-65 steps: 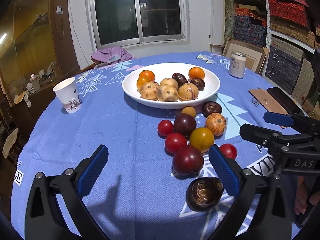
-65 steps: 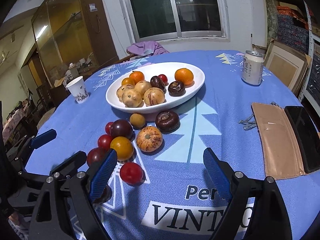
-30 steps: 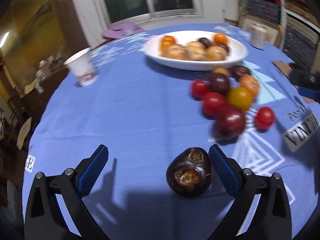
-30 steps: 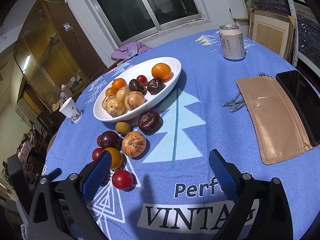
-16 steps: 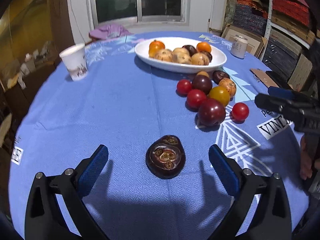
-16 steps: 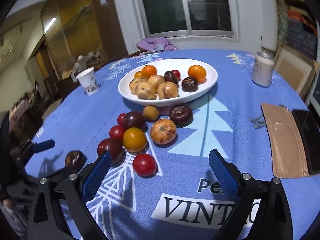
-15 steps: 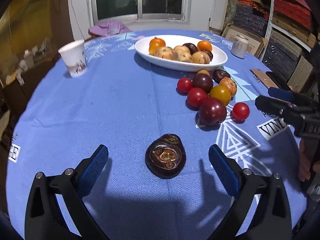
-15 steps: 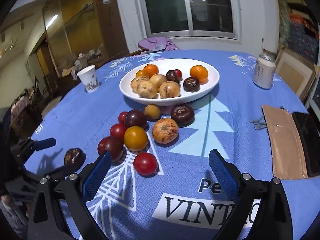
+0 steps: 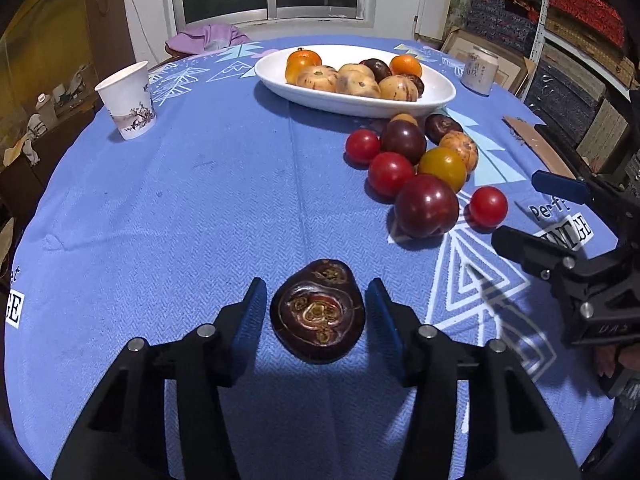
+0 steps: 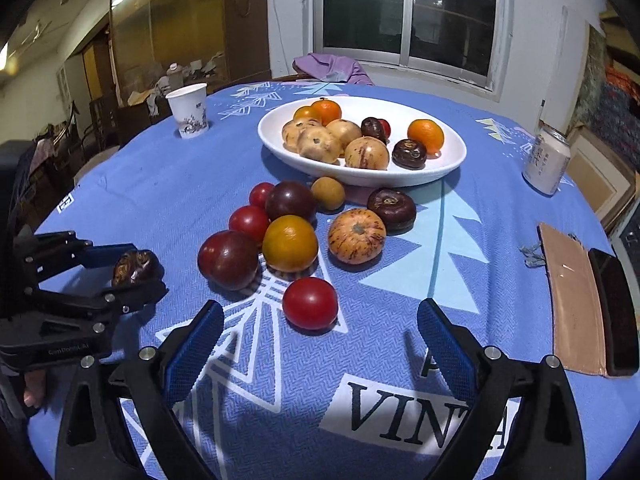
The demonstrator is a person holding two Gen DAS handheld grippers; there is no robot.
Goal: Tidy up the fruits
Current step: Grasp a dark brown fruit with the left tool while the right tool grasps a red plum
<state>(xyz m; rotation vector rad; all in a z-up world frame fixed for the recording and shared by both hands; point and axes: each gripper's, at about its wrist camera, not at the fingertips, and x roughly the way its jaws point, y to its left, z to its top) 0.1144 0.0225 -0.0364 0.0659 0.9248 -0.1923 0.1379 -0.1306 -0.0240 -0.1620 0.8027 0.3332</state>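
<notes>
Blue woven cloth (image 9: 208, 184) with white tree prints covers the round table in the left wrist view, its herringbone weave plain in the lower half of the frame. At bottom centre the left gripper (image 9: 316, 312) has just been closing: its blue ribbed pads stand close on either side of a dark mangosteen (image 9: 318, 312), a squat glossy fruit with a scarred brown crown, which lies on the cloth. A thin gap shows on each side, so the pads do not press it. Right of centre lies a cluster of loose fruit: a big smooth dark red plum (image 9: 426, 206), small shiny red tomatoes, a yellow-orange round fruit (image 9: 442, 168). At upper centre sits an oval white bowl (image 9: 436, 98) of glazed ceramic, filled with pale speckled fruit and oranges. A paper cup (image 9: 128, 100) stands at upper left, a metal can (image 9: 478, 74) at upper right. The black frame of the right gripper (image 9: 560, 224) enters at the right edge.

Glass-fronted wooden cabinets and a dark window back the right wrist view. The right gripper (image 10: 318, 344) at the bottom is spread wide over bare cloth, holding nothing; a smooth red tomato (image 10: 310, 303) lies just beyond its pads. The fruit cluster fills the centre and the bowl (image 10: 444, 168) sits above it. At the left edge the left gripper (image 10: 120, 276) brackets the mangosteen (image 10: 134, 266). At lower right lie a flat tan wallet (image 10: 574, 304) and, beside it, a dark phone (image 10: 616, 312).
</notes>
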